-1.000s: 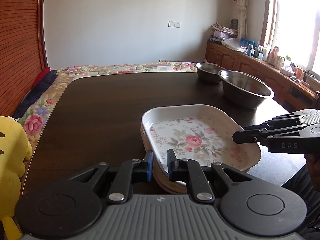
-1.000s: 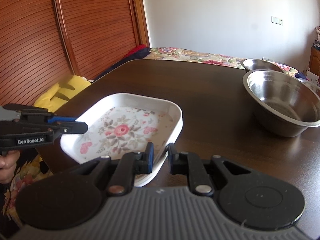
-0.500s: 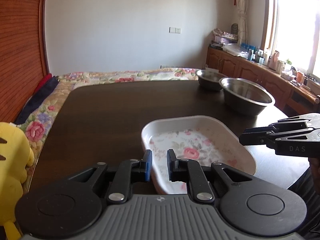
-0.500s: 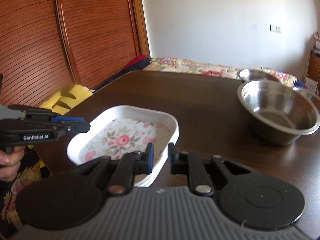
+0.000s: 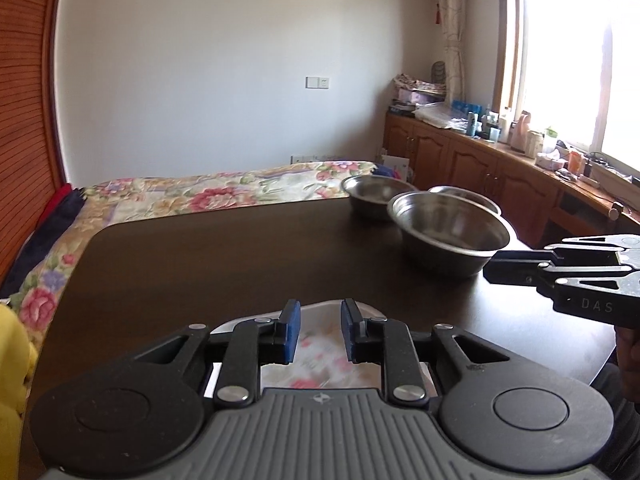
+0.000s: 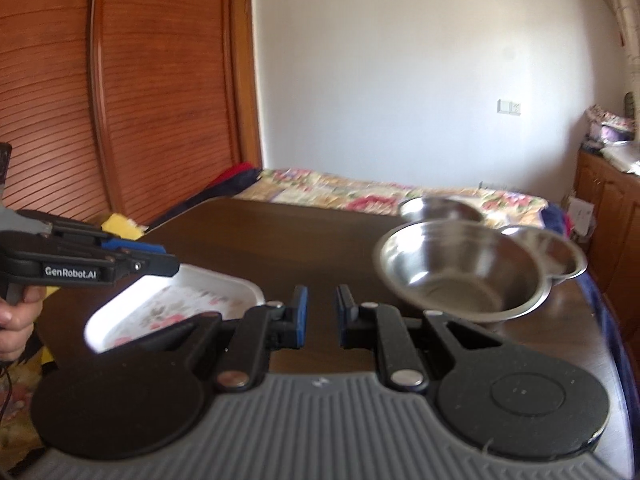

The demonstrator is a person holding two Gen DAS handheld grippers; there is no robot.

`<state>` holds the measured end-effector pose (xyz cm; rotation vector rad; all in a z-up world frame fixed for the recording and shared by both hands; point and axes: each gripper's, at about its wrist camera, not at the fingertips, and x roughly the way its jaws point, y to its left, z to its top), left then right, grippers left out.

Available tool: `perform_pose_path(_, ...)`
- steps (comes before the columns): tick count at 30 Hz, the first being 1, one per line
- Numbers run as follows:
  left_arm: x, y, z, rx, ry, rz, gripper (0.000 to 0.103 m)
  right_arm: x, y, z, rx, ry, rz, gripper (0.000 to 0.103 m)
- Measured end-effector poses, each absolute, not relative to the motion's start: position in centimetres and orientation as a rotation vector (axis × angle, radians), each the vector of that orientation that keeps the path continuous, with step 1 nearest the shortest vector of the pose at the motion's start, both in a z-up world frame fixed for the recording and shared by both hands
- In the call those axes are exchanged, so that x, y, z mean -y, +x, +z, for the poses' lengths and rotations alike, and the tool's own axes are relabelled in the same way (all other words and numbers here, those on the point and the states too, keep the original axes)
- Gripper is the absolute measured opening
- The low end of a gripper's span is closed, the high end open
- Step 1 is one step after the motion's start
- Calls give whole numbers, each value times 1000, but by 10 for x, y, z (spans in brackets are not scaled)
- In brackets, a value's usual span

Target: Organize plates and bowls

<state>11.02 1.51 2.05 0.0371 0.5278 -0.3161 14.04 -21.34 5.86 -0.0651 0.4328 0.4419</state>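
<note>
Gleaming round steel bowls [image 5: 454,238], nested

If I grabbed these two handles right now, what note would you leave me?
Left claw: open, empty, above the floral plates.
Right claw: open, empty, aimed near the big steel bowl.
Plates lie at the near edge of the table; two smaller steel bowls sit behind the big one.
Done: plates appear stacked.
Left: probably nest the three bowls.

A flowered bedspread [image 5: 224,194] lies just beyond the dark table [image 5: 208,264]. Wooden cabinets [image 5: 472,164] stand right of the table, a yellow plush toy [image 5: 12,360] left.
</note>
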Motion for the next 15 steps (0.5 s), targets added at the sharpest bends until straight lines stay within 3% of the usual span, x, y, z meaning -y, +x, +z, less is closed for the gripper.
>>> perform_pose_path(15, 53, 158, 18, -536, 44, -390, 35, 282, 164, 55, -341, -19, 321, 17)
